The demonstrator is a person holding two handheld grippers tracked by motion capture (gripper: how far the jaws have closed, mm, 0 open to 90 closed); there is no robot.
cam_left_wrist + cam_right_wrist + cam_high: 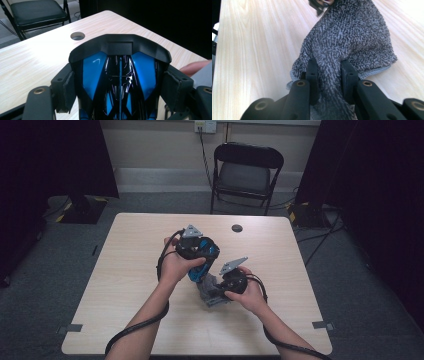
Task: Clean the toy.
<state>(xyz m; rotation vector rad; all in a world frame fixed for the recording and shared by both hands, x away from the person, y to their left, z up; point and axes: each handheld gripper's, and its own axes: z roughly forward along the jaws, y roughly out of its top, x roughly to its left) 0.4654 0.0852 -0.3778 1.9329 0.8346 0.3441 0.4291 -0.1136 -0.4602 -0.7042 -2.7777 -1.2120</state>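
Grey terry cloth (352,37) is pinched between the jaws of the right gripper (329,75), which are drawn together on a fold of it; the rest of the cloth trails away over the table (257,37). In the high view the right gripper (231,281) sits near the table's centre, the cloth (210,292) bunched at its left. Just beyond, the left gripper (196,249) holds a blue-and-black toy car (197,270) above the table (130,270). The left gripper view shows its pads (67,90) spread wide and pressed on the car's (120,82) flanks, rear spoiler uppermost. Judged from this, both pick-ups are done and cloth and car stand close together; whether they touch cannot be told. Wiping the body appears to remain. Farther off lie a cable hole (237,228) and a folding chair (247,170).
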